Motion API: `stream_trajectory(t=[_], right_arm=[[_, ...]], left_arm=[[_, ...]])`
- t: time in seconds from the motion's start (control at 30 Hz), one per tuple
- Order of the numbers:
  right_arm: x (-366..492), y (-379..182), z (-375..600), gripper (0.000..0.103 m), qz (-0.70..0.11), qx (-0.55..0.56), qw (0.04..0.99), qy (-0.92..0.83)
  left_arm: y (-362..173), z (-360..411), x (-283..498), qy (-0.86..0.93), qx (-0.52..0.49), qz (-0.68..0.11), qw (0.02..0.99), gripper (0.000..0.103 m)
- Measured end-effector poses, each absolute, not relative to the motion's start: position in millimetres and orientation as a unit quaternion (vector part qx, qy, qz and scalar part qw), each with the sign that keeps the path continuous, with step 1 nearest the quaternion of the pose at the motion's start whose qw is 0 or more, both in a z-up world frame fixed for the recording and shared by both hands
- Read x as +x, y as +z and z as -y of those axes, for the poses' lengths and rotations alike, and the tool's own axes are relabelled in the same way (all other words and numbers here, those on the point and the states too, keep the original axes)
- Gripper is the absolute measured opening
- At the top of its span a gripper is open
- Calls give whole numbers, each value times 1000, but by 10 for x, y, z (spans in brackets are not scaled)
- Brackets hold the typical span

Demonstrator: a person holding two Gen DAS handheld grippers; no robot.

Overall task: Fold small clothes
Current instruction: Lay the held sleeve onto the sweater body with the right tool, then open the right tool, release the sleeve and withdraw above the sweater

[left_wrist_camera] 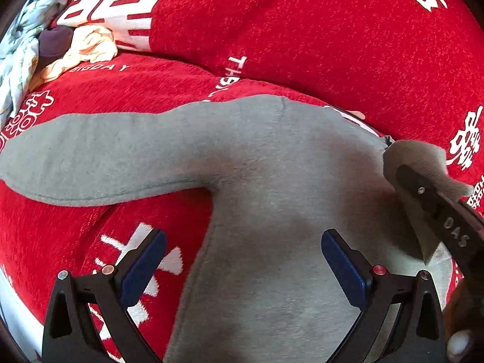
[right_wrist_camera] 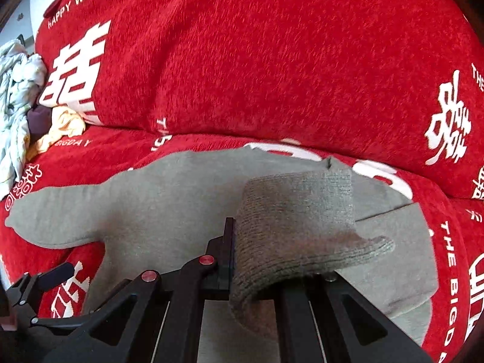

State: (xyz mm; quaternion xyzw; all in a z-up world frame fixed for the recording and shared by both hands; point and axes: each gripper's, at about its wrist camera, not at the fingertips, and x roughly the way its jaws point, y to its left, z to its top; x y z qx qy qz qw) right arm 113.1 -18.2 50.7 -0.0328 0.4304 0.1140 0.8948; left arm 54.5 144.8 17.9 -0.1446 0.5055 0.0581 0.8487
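Closest in the left wrist view is the left gripper (left_wrist_camera: 243, 267); its two blue pads (left_wrist_camera: 143, 269) stand wide apart with nothing between them, hanging just over the gray top (left_wrist_camera: 272, 181). In the right wrist view the right gripper (right_wrist_camera: 231, 248) has its tongs squeezed together on the ribbed cuff (right_wrist_camera: 296, 227) of one sleeve; the cuff is lifted and flops over the black tongs.

The gray top lies spread on the red sofa cover (left_wrist_camera: 302, 30); its body fills the 6 o'clock part of the left view and its other sleeve (left_wrist_camera: 90, 157) stretches flat toward 9 o'clock.

I think the top is soft, light and floppy; it will bend anywhere and sag if held at one spot only. It is fuzzy, so it should not slip. Good places to pinch are the cuffs, the hem corners and the shoulder seams, because the cloth is thicker there.

Farther off, at 10 o'clock, a pile of other clothes (left_wrist_camera: 27, 39) waits against the back cushion, well apart from the gray top.
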Motion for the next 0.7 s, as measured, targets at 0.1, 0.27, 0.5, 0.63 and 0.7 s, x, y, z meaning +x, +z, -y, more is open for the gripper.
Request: stream_trajectory(t=[0.1,0.27,0.5,0.63,0.7], right_arm=[[1156,374,108,5,-444,-32,888,116],[1175,206,-19,5,-457,-39,880,120],[1234,87,-40,20,-485,2,860,156],[1140,278,13,69,-466,15,862,198],[1082,428,116,70,-449,25,867,215]], left_arm=[[157,-1520,529,64,-151,-506,847,102],[145,-1641,488,74,-161,-505,845,102],[160,-1745,439,97,-167,-503,842,102],[245,-1794,372,117,-177,-491,845,102],[292,-1771,368,122,-175,-487,847,102]])
